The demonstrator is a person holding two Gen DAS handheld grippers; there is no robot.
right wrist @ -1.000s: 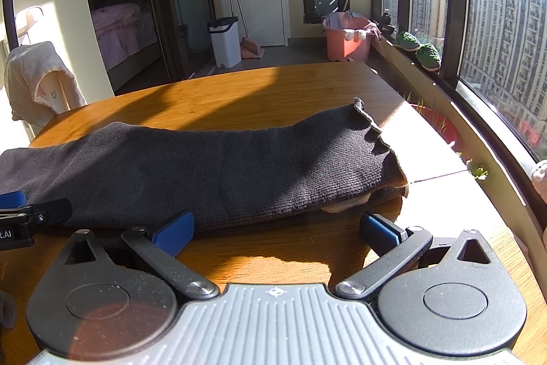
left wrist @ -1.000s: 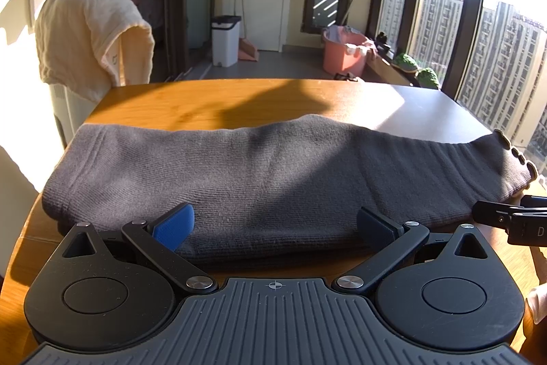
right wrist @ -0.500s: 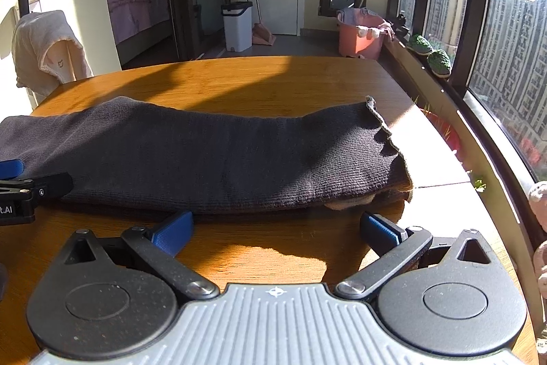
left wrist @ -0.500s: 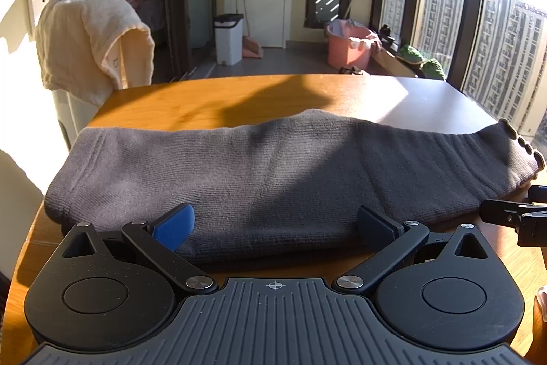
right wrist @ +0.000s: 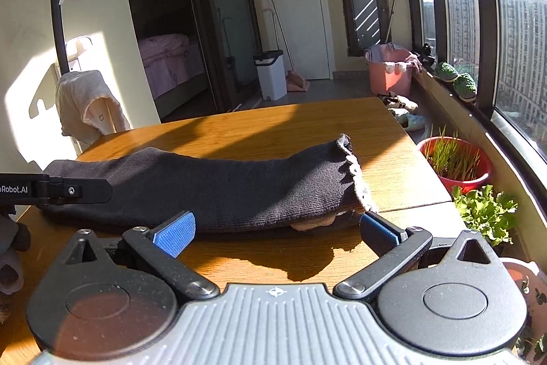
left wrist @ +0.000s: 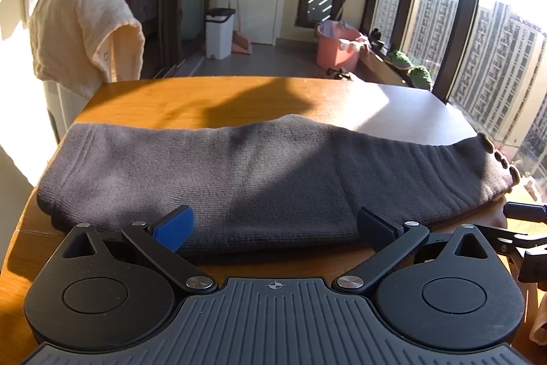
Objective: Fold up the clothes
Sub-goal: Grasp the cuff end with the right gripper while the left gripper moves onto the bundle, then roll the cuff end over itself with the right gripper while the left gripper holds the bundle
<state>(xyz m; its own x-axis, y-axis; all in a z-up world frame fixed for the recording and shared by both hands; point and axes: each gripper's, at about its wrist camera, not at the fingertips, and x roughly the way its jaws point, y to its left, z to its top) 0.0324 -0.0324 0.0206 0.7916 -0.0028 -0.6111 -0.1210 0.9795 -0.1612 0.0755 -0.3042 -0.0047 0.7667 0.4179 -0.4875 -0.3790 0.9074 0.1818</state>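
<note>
A dark grey knit garment (left wrist: 259,173) lies folded in a long band across the wooden table (left wrist: 205,101); it also shows in the right wrist view (right wrist: 218,187). My left gripper (left wrist: 273,224) is open, its fingers just at the garment's near edge, holding nothing. My right gripper (right wrist: 277,230) is open and empty at the garment's near edge by its right end, where a frilled hem (right wrist: 355,173) shows. The left gripper's finger (right wrist: 68,190) shows at the left of the right wrist view.
A cream towel (left wrist: 82,36) hangs over a chair at the table's far left. A red pot of grass (right wrist: 454,163) and leafy plants (right wrist: 485,207) stand beside the table's right edge. A white bin (left wrist: 218,33) and pink bucket (left wrist: 338,47) stand on the floor beyond.
Both grippers have stayed open. The right wrist view has lifted and moved back a little; the left gripper has barely moved.
</note>
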